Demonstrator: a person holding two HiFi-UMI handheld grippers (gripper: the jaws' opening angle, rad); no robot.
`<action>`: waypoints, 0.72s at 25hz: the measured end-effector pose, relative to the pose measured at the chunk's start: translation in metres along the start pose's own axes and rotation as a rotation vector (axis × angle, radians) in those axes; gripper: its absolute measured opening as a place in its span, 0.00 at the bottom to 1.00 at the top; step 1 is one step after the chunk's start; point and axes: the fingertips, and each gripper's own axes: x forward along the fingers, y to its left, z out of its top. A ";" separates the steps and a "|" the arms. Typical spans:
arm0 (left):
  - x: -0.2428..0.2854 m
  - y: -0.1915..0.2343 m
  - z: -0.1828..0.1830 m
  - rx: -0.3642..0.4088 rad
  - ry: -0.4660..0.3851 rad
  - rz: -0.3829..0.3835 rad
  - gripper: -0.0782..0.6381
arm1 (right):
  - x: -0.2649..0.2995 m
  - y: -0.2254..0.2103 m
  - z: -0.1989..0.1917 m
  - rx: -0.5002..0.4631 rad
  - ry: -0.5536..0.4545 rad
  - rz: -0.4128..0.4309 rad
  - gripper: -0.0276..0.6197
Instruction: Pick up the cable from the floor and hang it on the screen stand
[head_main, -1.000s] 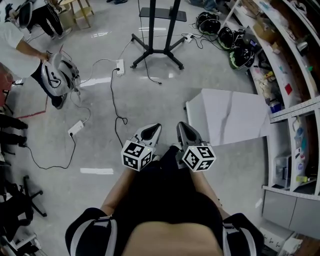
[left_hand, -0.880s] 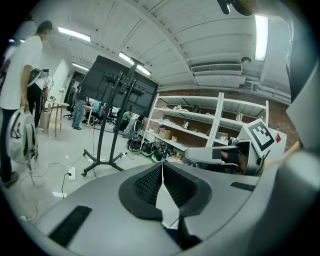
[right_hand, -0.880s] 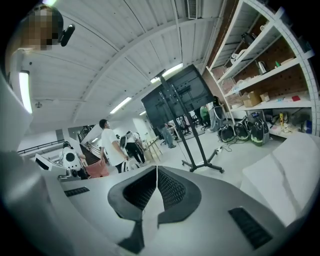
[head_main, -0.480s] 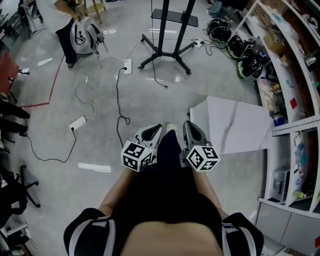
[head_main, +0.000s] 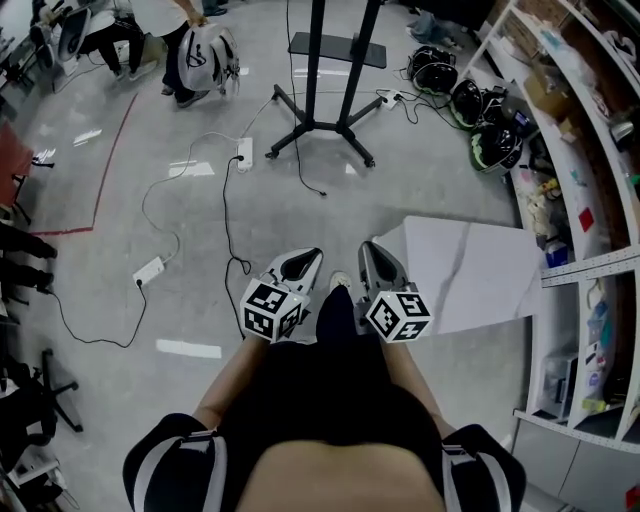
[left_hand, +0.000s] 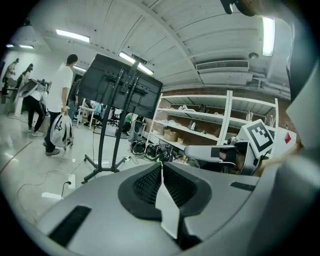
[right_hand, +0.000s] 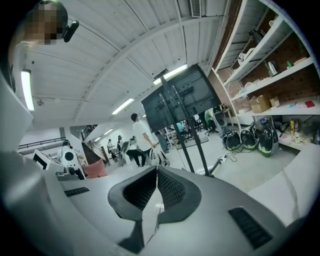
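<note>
Left gripper (head_main: 298, 266) and right gripper (head_main: 373, 264): both jaws pressed together, nothing between them (held side by side), well short of the screen stand (head_main: 318, 125). Black cable (head_main: 226, 210), probably the task's, lies on the floor (head_main: 300, 220) left of the stand's base, untouched.

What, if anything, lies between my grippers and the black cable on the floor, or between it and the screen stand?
Nothing visible. Open floor separates the left gripper and right gripper, both shut and empty, from the black cable, and the cable from the screen stand. The white panel lies off to the right.
</note>
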 end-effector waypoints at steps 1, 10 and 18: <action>0.014 0.009 0.008 -0.011 0.000 -0.001 0.12 | 0.014 -0.009 0.008 0.001 0.003 0.002 0.08; 0.135 0.080 0.078 -0.094 -0.019 0.002 0.12 | 0.142 -0.074 0.076 -0.031 0.018 0.093 0.08; 0.227 0.126 0.105 -0.143 -0.020 0.039 0.12 | 0.214 -0.126 0.117 -0.032 0.042 0.182 0.08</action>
